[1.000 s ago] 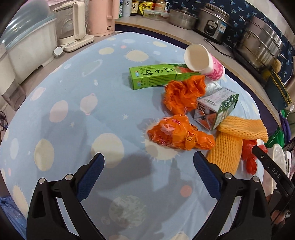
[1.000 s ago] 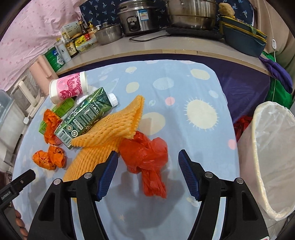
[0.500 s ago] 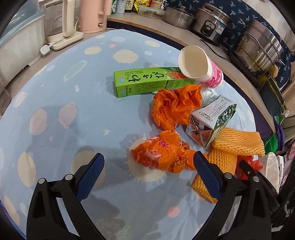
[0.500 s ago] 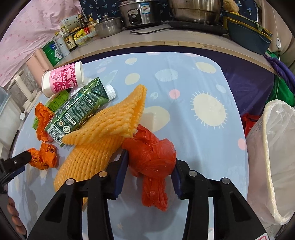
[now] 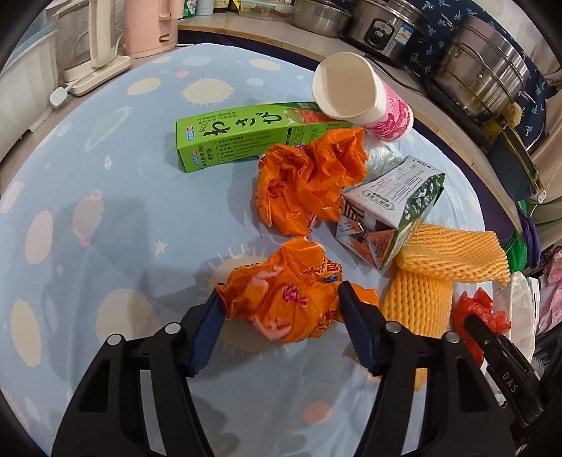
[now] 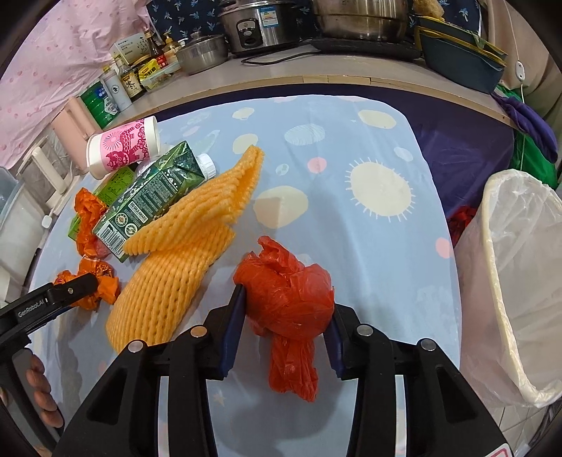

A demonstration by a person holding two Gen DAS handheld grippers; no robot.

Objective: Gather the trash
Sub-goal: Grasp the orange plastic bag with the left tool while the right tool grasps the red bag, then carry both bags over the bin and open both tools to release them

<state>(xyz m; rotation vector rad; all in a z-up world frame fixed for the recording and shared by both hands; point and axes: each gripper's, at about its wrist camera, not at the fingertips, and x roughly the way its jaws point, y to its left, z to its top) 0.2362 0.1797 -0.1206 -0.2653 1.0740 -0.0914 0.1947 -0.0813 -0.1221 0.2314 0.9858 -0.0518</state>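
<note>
A crumpled orange wrapper [image 5: 291, 281] lies on the blue tablecloth [image 5: 105, 218]. My left gripper [image 5: 281, 295] is closing around it, and both pads touch its sides. My right gripper [image 6: 286, 302] is shut on a knotted red plastic bag [image 6: 284, 281], whose tail hangs below the jaws. More trash lies beyond: a second orange wrapper [image 5: 309, 179], a green box [image 5: 239, 135], a pink paper cup [image 5: 351, 91] on its side, a drink carton [image 5: 390, 211] and two orange foam nets [image 5: 453, 253]. In the right wrist view, the left gripper [image 6: 70, 288] sits at the far left.
A bin with a clear liner [image 6: 520, 281] stands off the table's right edge. Behind the table, a counter holds a rice cooker [image 6: 260, 21], steel pots [image 5: 484, 70] and bottles [image 6: 123, 84]. A pink kettle [image 5: 147, 24] stands at the back left.
The left gripper moved forward over the orange wrapper and its jaws narrowed onto it. The right jaws closed on the red bag a moment earlier and have held still since.
</note>
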